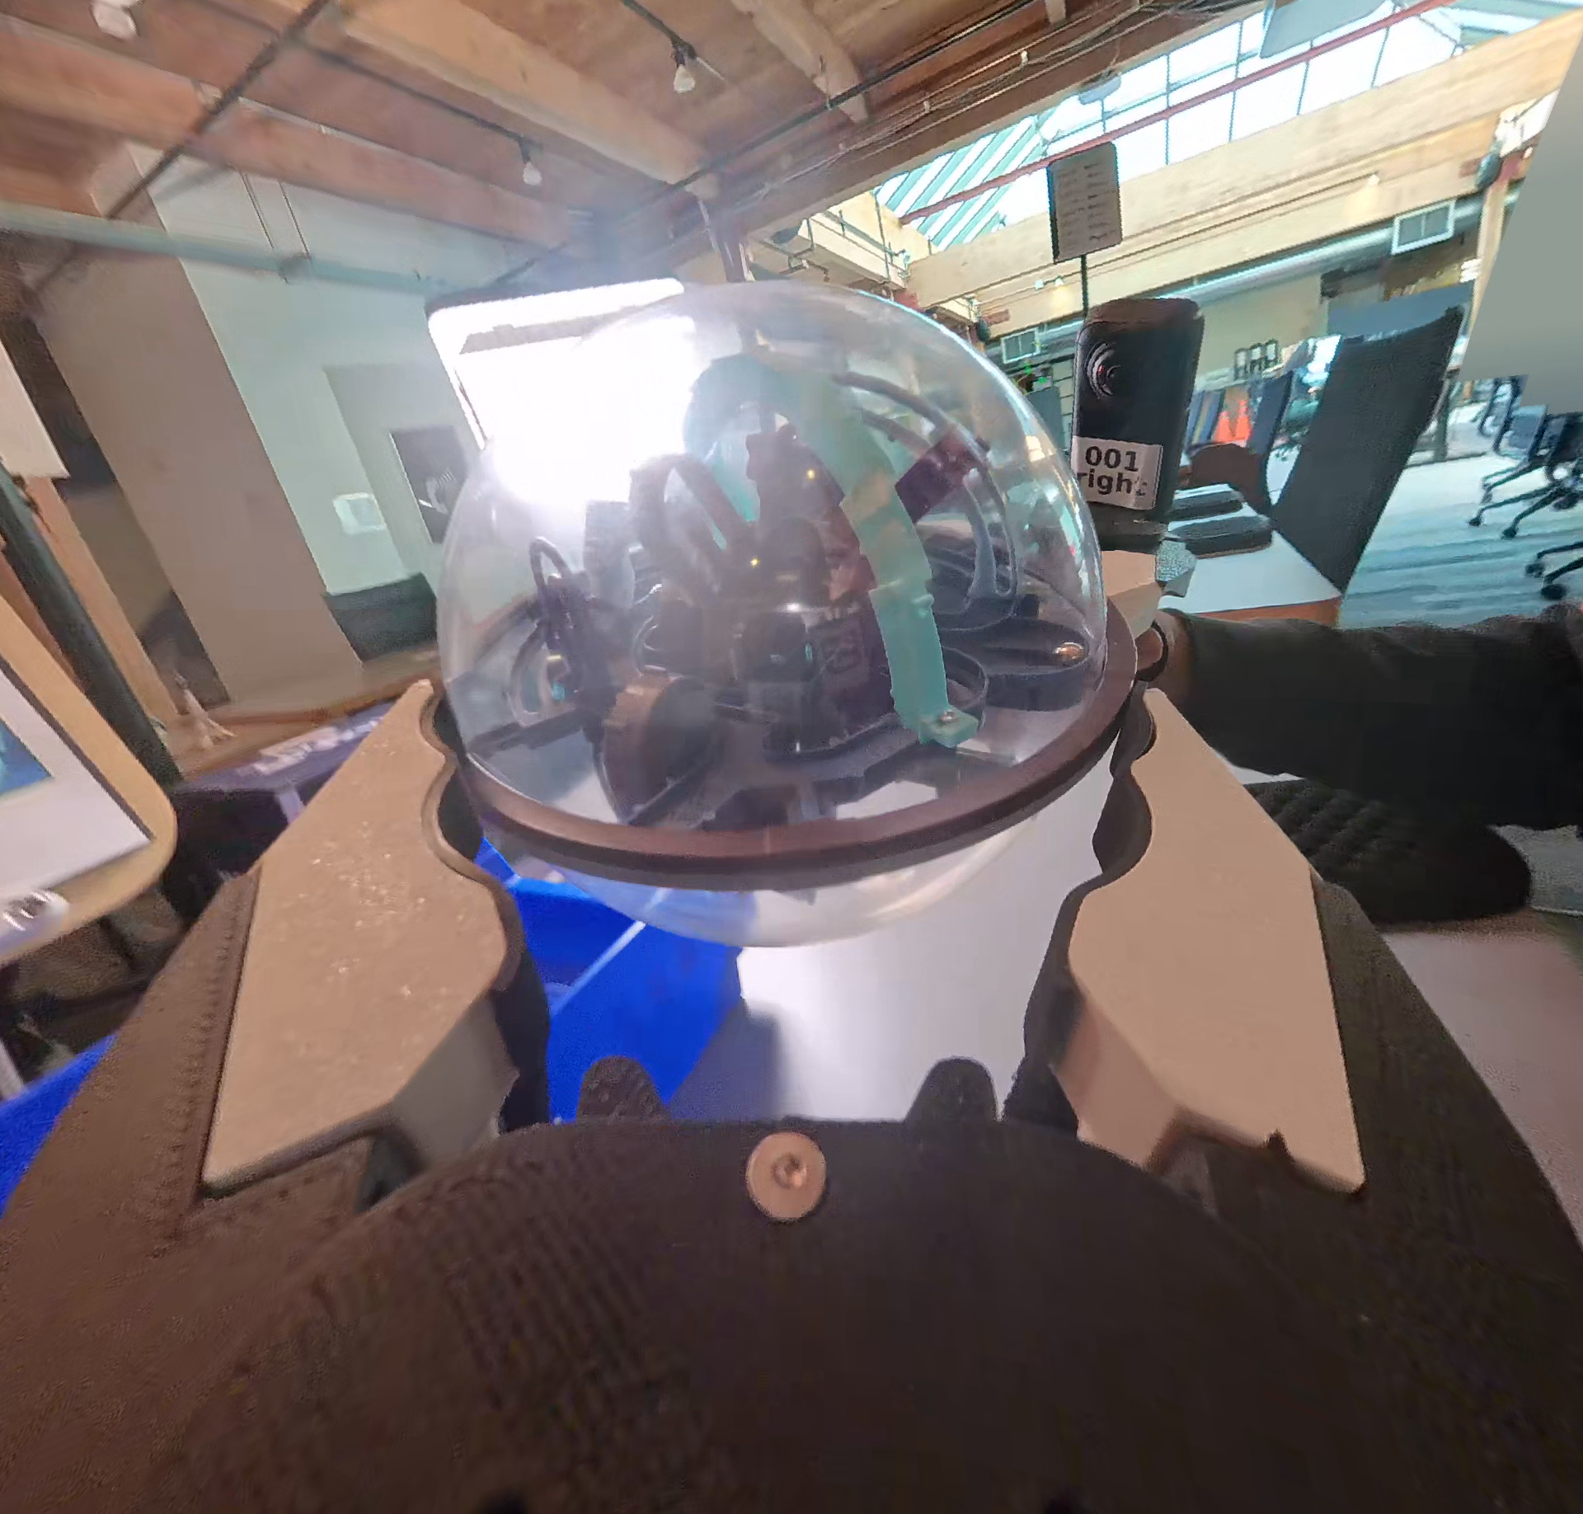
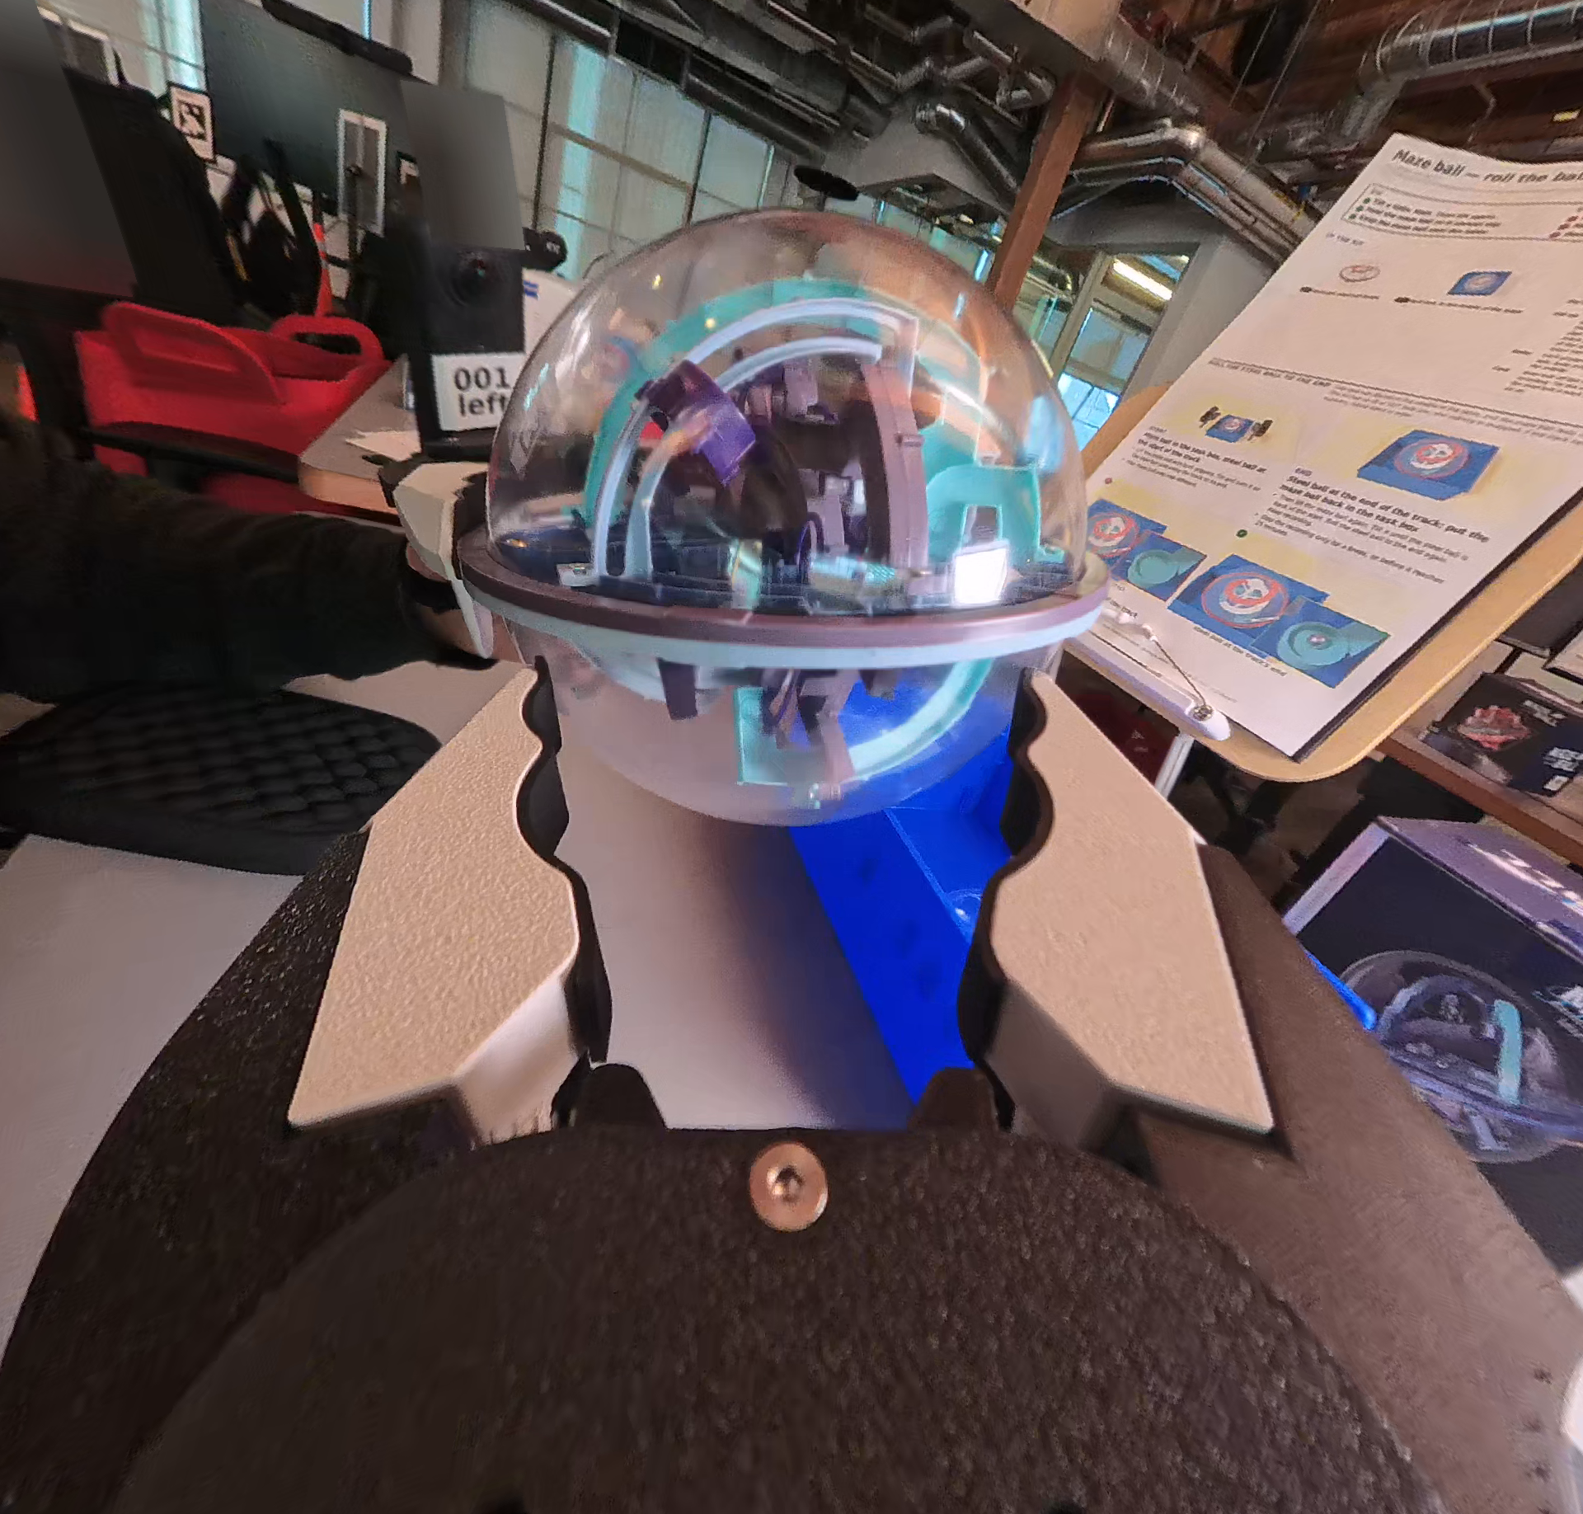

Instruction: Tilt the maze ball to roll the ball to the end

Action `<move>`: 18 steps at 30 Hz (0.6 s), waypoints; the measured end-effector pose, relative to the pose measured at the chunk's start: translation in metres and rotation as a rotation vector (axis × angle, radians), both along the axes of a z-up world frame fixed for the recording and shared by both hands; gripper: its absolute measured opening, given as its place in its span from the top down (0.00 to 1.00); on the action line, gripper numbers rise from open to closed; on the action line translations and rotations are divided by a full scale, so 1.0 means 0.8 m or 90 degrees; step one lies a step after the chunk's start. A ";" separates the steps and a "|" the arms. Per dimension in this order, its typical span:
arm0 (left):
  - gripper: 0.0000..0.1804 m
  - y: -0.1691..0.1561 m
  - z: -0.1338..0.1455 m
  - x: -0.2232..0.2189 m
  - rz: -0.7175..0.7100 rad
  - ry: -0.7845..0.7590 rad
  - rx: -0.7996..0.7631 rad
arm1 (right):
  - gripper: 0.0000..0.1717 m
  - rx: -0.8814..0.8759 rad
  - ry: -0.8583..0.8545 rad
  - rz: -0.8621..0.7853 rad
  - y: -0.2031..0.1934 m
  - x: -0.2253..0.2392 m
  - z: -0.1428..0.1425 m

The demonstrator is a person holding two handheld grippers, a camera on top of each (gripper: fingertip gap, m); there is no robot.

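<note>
The maze ball (image 1: 762, 582) is a clear sphere with teal and purple tracks inside and a dark ring around its middle. It is held in the air between both grippers. My left gripper (image 1: 779, 710) has its pads against the ring on both sides. A small steel ball (image 1: 1066, 653) sits on a dark track near the ring's right edge. My right gripper (image 2: 784, 702) is shut on the lower half of the maze ball (image 2: 771, 488), just under the ring. One finger of the left gripper (image 2: 433, 530) shows at the ring's left edge in the right wrist view.
A blue bin (image 2: 899, 916) lies on the white table (image 2: 711, 959) below the ball. An instruction sheet on a tilted board (image 2: 1336, 445) stands to the right. A printed box (image 2: 1456, 1002) sits at lower right. A person's dark sleeve (image 1: 1370, 702) reaches in from the right.
</note>
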State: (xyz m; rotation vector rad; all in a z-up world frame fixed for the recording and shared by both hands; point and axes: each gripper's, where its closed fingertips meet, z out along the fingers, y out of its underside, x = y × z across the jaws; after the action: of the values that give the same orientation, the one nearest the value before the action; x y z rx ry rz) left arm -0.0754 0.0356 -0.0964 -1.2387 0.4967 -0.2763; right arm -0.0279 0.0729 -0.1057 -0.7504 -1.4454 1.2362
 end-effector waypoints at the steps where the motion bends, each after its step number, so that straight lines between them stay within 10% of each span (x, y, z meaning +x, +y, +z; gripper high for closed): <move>1: 0.19 0.000 -0.008 0.000 -0.004 -0.010 -0.012 | 0.40 0.002 0.004 0.001 -0.001 0.001 -0.003; 18: 0.19 -0.005 -0.058 -0.003 0.011 0.033 0.014 | 0.42 0.043 -0.019 0.009 0.000 -0.004 -0.063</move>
State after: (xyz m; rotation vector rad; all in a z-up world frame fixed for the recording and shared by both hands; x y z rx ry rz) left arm -0.0775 0.0320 -0.1426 -1.2310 0.5316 -0.2246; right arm -0.0309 0.0725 -0.1558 -0.7164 -1.5110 1.1852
